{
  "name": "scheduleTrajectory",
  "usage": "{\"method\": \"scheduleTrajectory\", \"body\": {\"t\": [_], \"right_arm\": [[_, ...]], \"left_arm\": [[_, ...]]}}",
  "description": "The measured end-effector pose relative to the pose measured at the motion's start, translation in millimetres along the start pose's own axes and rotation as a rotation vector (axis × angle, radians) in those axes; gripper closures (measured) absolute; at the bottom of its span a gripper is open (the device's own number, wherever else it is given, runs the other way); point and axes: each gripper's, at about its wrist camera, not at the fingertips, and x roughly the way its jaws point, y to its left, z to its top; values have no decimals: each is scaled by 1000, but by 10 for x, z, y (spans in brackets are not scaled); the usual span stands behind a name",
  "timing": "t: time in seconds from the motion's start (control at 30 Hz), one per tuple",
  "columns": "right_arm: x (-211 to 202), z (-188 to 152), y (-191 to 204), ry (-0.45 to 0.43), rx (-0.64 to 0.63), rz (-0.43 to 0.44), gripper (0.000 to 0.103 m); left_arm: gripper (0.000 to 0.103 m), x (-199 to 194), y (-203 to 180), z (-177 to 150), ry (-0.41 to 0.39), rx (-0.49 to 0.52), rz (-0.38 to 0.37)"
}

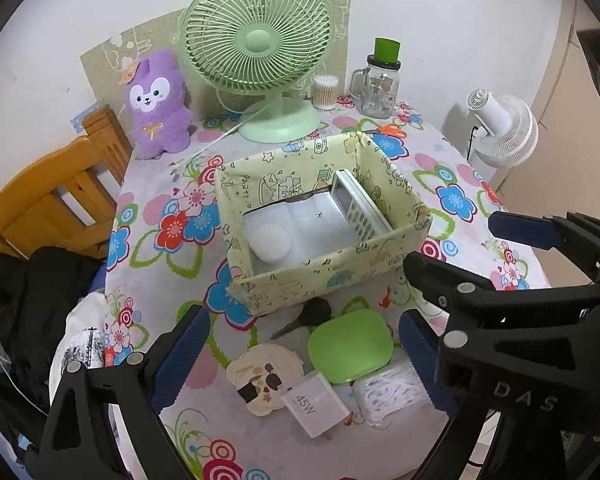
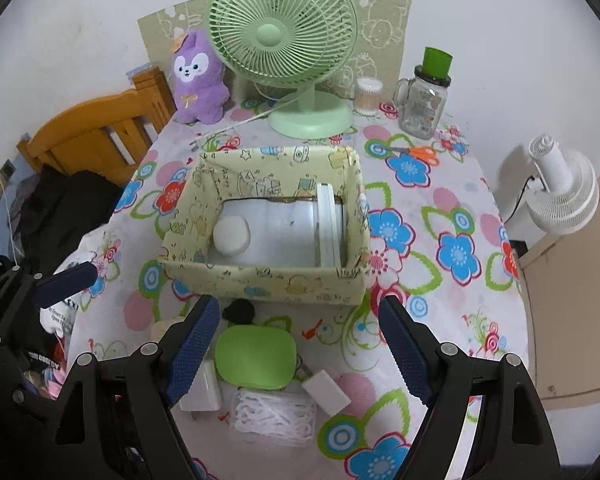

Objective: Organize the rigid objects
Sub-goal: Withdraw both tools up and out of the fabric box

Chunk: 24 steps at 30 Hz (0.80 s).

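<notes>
A yellow patterned box (image 1: 320,276) (image 2: 260,284) stands mid-table, holding a white remote (image 1: 360,206) (image 2: 327,228) and a white round puck (image 1: 270,242) (image 2: 231,235). In front of it lie a green case (image 1: 350,346) (image 2: 256,356), a black-headed key (image 1: 310,314), a round painted disc (image 1: 266,378), a white 45W charger (image 1: 314,404) (image 2: 202,394), a clear box of white clips (image 1: 388,398) (image 2: 274,416) and a white block (image 2: 326,396). My left gripper (image 1: 300,356) is open above these items. My right gripper (image 2: 296,354) is open over the green case.
A green desk fan (image 1: 260,52) (image 2: 284,36), purple plush (image 1: 156,104), cotton swab jar (image 1: 325,92), glass mug jar (image 1: 380,84) and orange scissors (image 1: 388,130) stand at the back. A wooden chair (image 1: 52,196) with dark clothes is left. A white fan (image 2: 560,196) stands right.
</notes>
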Motion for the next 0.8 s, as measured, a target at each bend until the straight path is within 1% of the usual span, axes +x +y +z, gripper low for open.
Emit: {"method": "scheduleTrajectory", "body": {"t": [0.23,0.37,0.47,0.8], "right_arm": [[8,-157,43,11,-2,11,19],[30,-245,69,20,-6,23,19],[45,-305,78,21,-6,28,19],[203,-450,65,27,0,37,19]], "left_arm": [[6,37,36,-151,27,-5,-8],[6,89,49,-239,55,-15,-13],[6,149,64,-289,86,-34,-24],[7,342,133,-438,123,-102,-26]]}}
